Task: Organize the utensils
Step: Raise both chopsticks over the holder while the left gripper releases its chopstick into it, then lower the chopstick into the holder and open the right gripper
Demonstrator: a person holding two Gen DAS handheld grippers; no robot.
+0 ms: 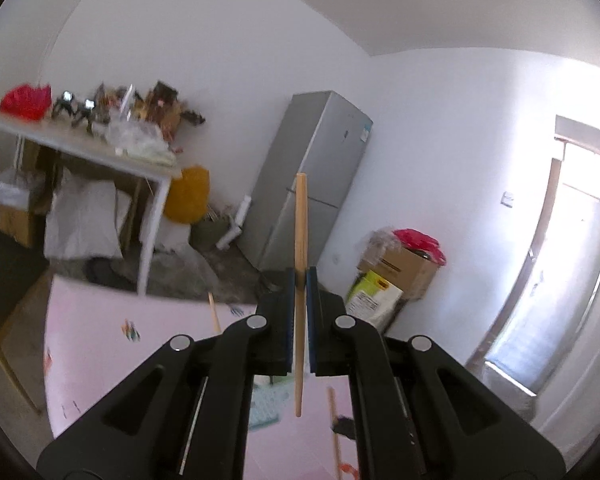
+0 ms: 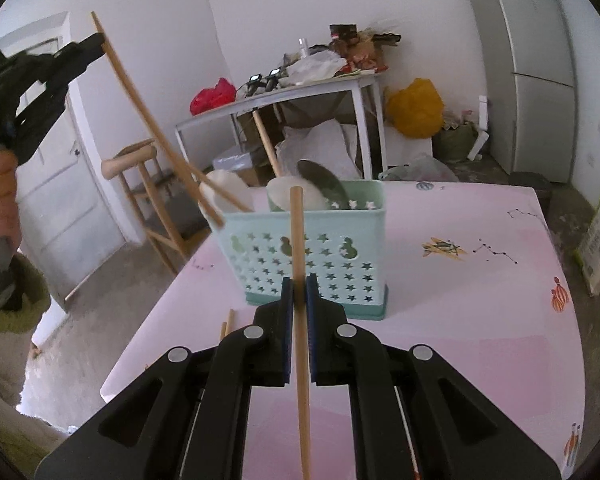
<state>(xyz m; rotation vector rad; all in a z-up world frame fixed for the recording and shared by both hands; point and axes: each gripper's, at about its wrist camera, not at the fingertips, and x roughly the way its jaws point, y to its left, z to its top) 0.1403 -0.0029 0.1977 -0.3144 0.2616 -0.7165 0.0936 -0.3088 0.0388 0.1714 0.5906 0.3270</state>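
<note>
The table wears a pale pink cover printed with small star-chart lines and little coloured drawings. Near its far left part stands a mint-green holder, its wall punched with stars and gourd shapes. White spoons and a dark spoon sit inside it, and one wooden handle rises out of it.

The right gripper is pinched on a wooden chopstick, which stands nearly upright just in front of the holder. The left gripper is pinched on another chopstick, raised above the table; in the right wrist view this gripper appears at upper left, with the stick slanting down so its lower end lies at the holder's left rim. A few more chopsticks lie on the table near its left edge.

The room has white walls and a bare concrete floor. A grey fridge stands against the far wall beside a yellow bag. A white side table carries a red bag and clutter. A wooden chair sits by a white door. A cardboard box rests near the bright doorway.
</note>
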